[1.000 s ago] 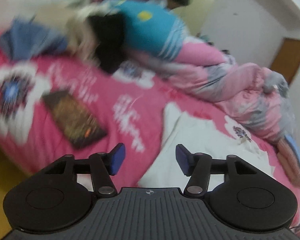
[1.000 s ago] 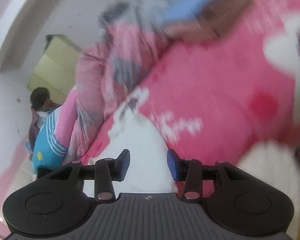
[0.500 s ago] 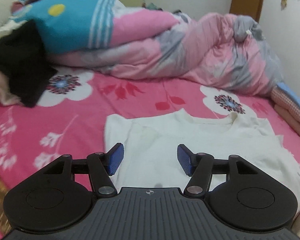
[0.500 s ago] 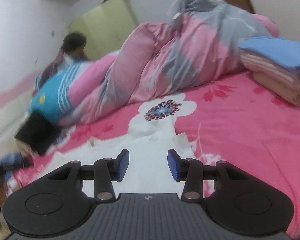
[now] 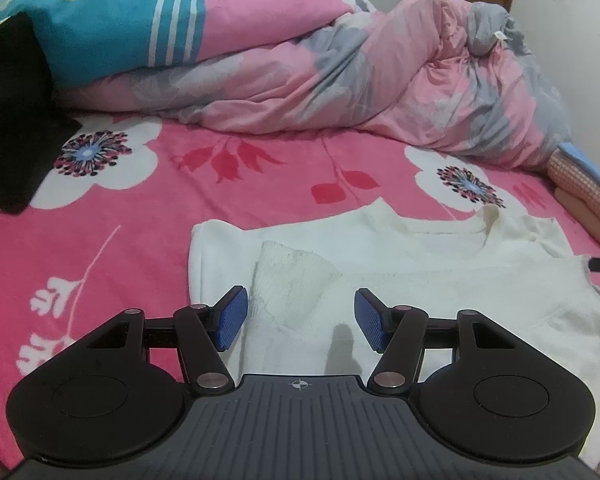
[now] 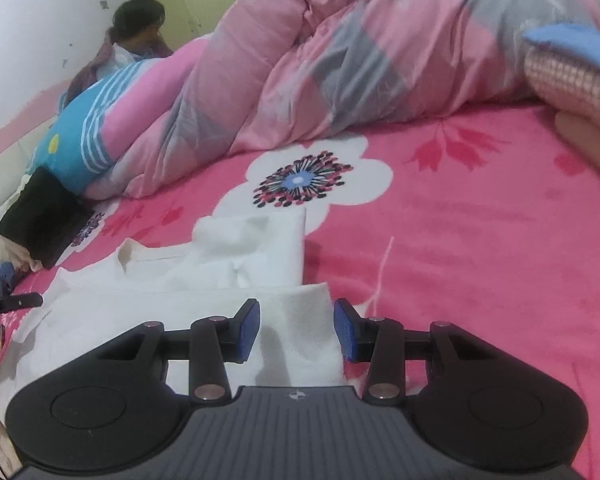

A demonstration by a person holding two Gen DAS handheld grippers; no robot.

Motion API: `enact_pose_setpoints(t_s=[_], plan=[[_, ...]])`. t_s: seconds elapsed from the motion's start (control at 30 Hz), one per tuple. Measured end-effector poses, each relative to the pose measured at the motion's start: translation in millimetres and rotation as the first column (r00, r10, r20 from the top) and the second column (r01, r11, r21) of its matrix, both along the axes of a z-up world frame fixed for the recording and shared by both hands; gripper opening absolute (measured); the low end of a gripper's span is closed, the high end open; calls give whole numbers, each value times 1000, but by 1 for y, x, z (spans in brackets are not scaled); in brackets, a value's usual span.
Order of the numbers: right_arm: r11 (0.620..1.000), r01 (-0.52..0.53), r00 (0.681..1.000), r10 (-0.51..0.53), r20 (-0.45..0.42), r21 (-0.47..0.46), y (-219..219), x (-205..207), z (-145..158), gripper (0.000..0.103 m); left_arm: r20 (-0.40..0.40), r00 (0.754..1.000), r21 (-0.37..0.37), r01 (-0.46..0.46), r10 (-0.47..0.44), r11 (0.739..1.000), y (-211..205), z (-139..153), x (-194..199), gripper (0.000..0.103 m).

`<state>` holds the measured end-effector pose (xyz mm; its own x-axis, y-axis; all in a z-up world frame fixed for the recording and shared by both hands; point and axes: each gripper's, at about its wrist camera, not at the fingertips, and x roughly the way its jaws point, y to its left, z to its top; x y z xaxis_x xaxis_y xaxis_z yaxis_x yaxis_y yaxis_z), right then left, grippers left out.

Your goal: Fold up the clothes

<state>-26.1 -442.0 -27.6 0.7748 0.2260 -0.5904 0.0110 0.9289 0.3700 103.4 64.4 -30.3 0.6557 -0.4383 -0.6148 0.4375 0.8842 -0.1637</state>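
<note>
A white T-shirt (image 5: pixel 400 264) lies spread on the pink flowered bedspread (image 5: pixel 100 248), neckline toward the far side. My left gripper (image 5: pixel 300 322) is open and empty, low over the shirt's left part by a folded-in sleeve. The shirt also shows in the right wrist view (image 6: pixel 236 280). My right gripper (image 6: pixel 296 330) is open and empty, its blue pads either side of the shirt's right edge. Part of the other gripper shows at the left edge of the right wrist view (image 6: pixel 12 302).
A crumpled pink and grey quilt (image 5: pixel 340 80) runs along the far side of the bed. A blue striped pillow (image 5: pixel 112 16) and black cloth (image 5: pixel 12 120) lie far left. Folded bedding (image 6: pixel 572 72) is stacked at the right. A person (image 6: pixel 136 32) sits by the wall.
Both views have swung and steadied, then closed in low over the white shirt. Both grippers have stayed open.
</note>
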Motion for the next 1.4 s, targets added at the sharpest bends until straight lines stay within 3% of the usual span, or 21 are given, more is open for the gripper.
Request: enact_pose_setpoints(t_s=[0.4,0.53,0.6,0.7,0.77,1.0,1.4], plan=[[988,-13,1000,15,-10,152,-20,10,-27,44,-43,998,-8,38,-38,999,0,-12,25,58],[981,-16,1000,15,5,191,-22,13,-30,40,-53,998,-32,33,-35,999,0,-13,30,39],[981,-22,1000,19,16,190,-20,12,-30,31,-31,999,-19,30,-31,999,-2,-11,28,28],[990,-22,999,17,35,143,-14,7,-24,14,10,1000,-3,26,-26,1000,-3,-9,23,11],[996,-15,998,9,61,87,-6,2,-17,9,37,999,2,23,-23,1000,-4,-5,17,10],[998,19,986,-10,166,-52,17,-16,14,8,82,997,-55,6,-2,998,1,13,5,7],[993,48,965,-19,263,-107,22,18,48,7,105,993,-111,-39,51,993,7,29,21,6]])
